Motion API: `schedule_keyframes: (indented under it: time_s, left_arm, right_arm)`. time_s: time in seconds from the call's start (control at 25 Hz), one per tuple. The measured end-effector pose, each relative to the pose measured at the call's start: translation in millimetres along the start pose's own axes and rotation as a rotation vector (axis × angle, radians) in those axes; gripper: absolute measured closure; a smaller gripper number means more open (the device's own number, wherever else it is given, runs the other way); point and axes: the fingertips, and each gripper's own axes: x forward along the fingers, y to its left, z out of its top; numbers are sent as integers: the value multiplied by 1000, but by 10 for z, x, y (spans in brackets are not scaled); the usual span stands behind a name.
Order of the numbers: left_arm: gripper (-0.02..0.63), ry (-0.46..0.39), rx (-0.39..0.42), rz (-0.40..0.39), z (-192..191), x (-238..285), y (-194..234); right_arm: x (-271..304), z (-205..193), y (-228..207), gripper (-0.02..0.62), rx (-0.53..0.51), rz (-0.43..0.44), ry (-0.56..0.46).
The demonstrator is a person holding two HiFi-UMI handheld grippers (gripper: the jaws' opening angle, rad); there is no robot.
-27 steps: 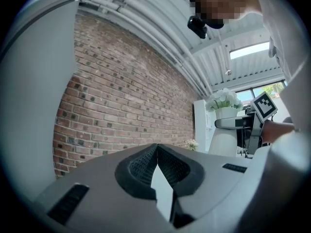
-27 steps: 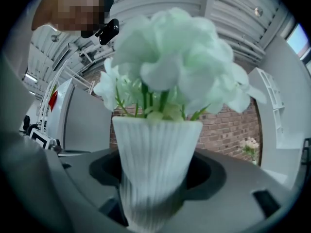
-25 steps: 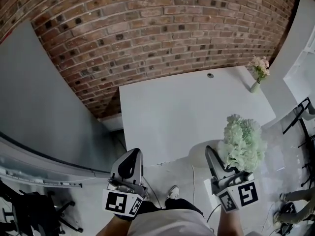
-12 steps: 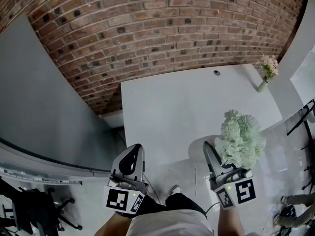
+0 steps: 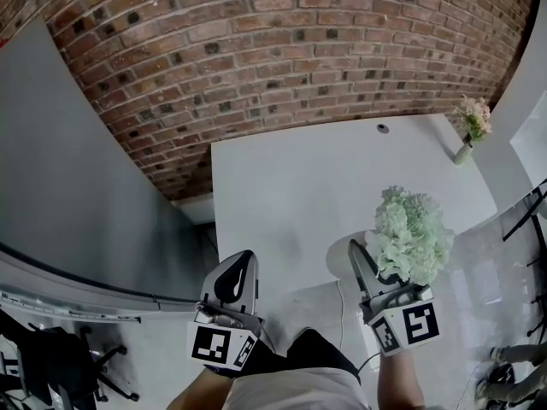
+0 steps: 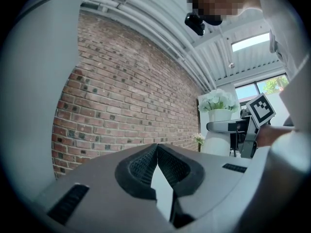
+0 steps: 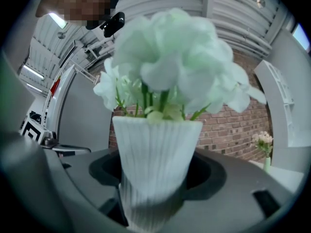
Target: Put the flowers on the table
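The right gripper (image 5: pixel 370 272) has its jaws squeezed on a white vase (image 7: pixel 154 161) with thin ridges running up and down. Fluffy flowers (image 5: pixel 410 233) (white, a bit green) puff out of its top. It is held up by the table (image 5: pixel 291 186), at the near right edge. The left gripper (image 6: pixel 156 153) has its jaws pressed together with nothing in them. A little vase of pink flowers (image 5: pixel 473 125) stands at the far right corner

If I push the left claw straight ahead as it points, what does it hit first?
Probably the brick wall: the shut left claw looks level at it, seemingly above the white table. Depth is unclear.
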Motion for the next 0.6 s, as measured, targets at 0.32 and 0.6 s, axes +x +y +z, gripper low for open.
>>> schedule_keyframes:
  time_s: [0.32,0.6]
  left_arm:
    - [598,-9,8,1,-272,106,105]
    - [598,-4,11,-13,-544,237,106]
  right_arm:
    - [158,-325,27,236,-5,1,-4]
    - [325,-691,9,236,-17,-11,6]
